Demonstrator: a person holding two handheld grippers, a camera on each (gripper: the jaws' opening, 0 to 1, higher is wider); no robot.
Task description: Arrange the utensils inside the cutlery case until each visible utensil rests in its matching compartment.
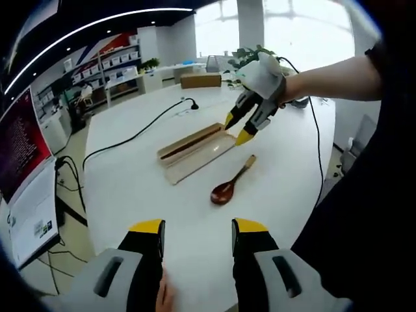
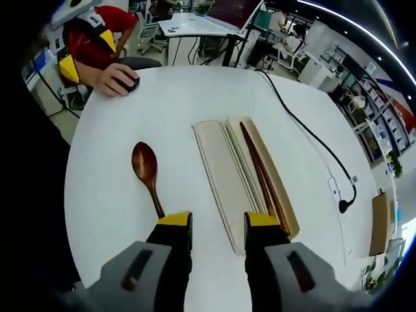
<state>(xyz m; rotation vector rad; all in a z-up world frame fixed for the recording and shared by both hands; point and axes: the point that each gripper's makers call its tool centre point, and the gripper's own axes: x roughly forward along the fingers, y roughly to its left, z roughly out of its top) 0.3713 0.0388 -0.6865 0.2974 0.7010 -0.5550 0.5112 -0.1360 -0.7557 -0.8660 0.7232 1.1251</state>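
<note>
The cutlery case (image 2: 250,172) lies open on the white table (image 2: 104,195), its two long compartments side by side. The chopsticks (image 2: 263,172) rest in one compartment; the adjacent compartment is bare. The wooden spoon (image 2: 148,174) lies on the table beside the case (bowl pointing away from the right gripper). The right gripper (image 2: 218,231) hovers above the near end of the case, jaws spread, holding nothing. The left gripper (image 1: 197,237) is held back from the items, jaws likewise spread and unloaded.
</note>
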